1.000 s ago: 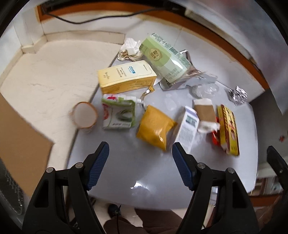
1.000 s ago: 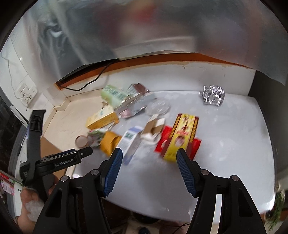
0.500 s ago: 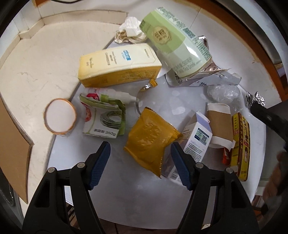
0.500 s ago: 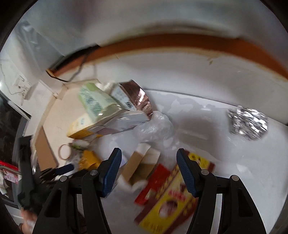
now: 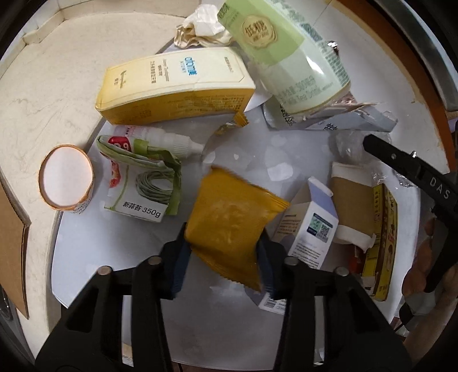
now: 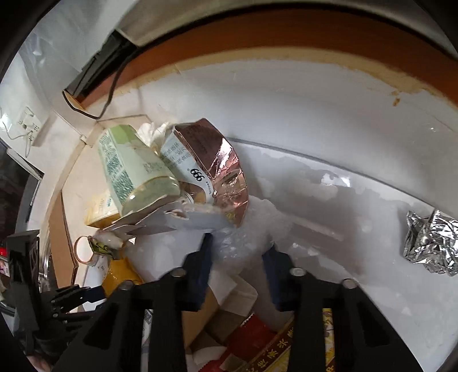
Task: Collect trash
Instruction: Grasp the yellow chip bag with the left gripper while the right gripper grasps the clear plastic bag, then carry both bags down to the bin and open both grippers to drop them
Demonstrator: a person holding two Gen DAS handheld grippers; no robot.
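Here, a litter-strewn white table point(image 5: 114, 286) adjoins a cream floor point(image 5: 57, 85).

Domestic room, likely home: round white table point(image 5: 120, 289) strewn with food packaging, cream tiled floor point(image 5: 57, 85) with skirting, wall socket point(image 6: 27, 120) with trailing cable point(image 6: 111, 85), cardboard sheet point(image 5: 11, 243).

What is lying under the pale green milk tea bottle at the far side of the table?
The green bottle rests on a torn silver-lined wrapper, which sticks out beneath its base. Crumpled white paper shows behind its top. Whatever lies under the wrapper's covered middle cannot be seen.
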